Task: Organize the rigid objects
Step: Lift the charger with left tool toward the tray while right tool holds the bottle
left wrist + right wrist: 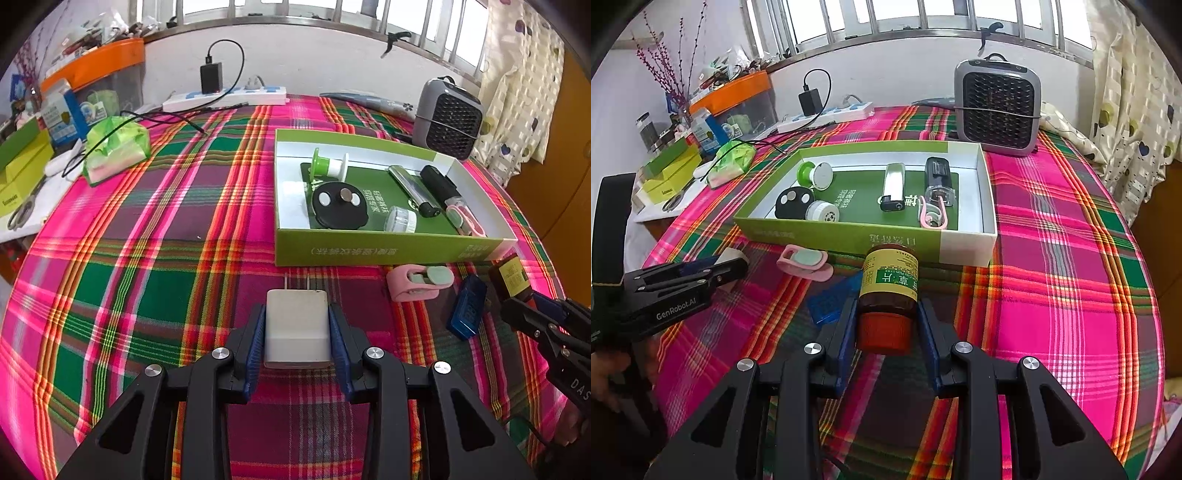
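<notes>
On the left side of the plaid tablecloth [155, 280], the left gripper [297, 325] was clamped on a white plug adapter [297, 328], its blue pads pressed against both sides and the two metal prongs pointing away toward the green box [388, 251]. No earlier view was there to show how the jaws came to this grip. Further right, that open box lay flat on the cloth and held a green and white spool [328, 166], a black round disc [338, 208], a small white jar [400, 218], a silver lighter [408, 184], a black cylinder [439, 188] and a pink clip [465, 221]. Just in front of the box's near wall lay a second pink clip [419, 282], and beside it to the right a blue plastic case [467, 312], both resting on the cloth outside the box. Rightmost, the right gripper [888, 328] was closed around a brown medicine bottle [888, 291] with a yellow and green label, gripping it near its red cap [884, 334], the bottle's far end close to the box's front wall. Behind the box stood a grey fan heater [997, 107]
</notes>
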Action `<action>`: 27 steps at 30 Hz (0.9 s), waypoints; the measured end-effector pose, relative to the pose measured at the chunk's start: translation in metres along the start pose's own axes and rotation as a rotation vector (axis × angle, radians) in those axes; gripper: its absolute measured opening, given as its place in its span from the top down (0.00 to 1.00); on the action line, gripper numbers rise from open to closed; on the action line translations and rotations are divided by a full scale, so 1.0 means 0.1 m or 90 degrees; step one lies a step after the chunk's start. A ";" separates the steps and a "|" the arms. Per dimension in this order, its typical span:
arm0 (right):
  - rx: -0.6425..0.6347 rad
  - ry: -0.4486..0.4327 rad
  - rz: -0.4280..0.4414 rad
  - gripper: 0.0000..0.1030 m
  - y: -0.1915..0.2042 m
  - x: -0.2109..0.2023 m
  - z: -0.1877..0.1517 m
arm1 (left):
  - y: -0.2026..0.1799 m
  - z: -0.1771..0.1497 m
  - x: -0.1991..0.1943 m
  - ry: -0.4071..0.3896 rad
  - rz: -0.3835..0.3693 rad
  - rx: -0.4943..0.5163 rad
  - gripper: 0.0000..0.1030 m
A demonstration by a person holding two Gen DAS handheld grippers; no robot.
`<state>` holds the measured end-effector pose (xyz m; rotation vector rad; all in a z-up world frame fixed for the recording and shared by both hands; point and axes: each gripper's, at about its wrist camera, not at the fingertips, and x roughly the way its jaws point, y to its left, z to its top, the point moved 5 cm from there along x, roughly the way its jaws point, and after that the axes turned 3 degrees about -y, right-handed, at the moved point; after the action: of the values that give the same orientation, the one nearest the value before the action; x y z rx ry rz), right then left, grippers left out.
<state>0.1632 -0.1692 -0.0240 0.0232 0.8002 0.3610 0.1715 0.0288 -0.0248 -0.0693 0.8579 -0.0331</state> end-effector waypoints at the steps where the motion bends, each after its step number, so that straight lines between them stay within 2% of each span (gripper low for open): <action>1: 0.000 -0.002 0.000 0.67 0.00 -0.01 0.00 | -0.01 0.00 -0.01 -0.001 -0.001 0.002 0.69; 13: -0.003 -0.015 0.004 0.67 0.10 -0.12 0.02 | -0.10 0.02 -0.28 -0.032 -0.013 0.017 0.69; 27: -0.023 -0.039 0.004 0.67 0.18 -0.19 0.22 | -0.21 0.25 -0.45 -0.069 -0.030 0.039 0.69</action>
<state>0.1610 -0.1563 0.0078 0.0028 0.7323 0.3788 0.1609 0.0117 0.0264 -0.0336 0.7463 -0.0993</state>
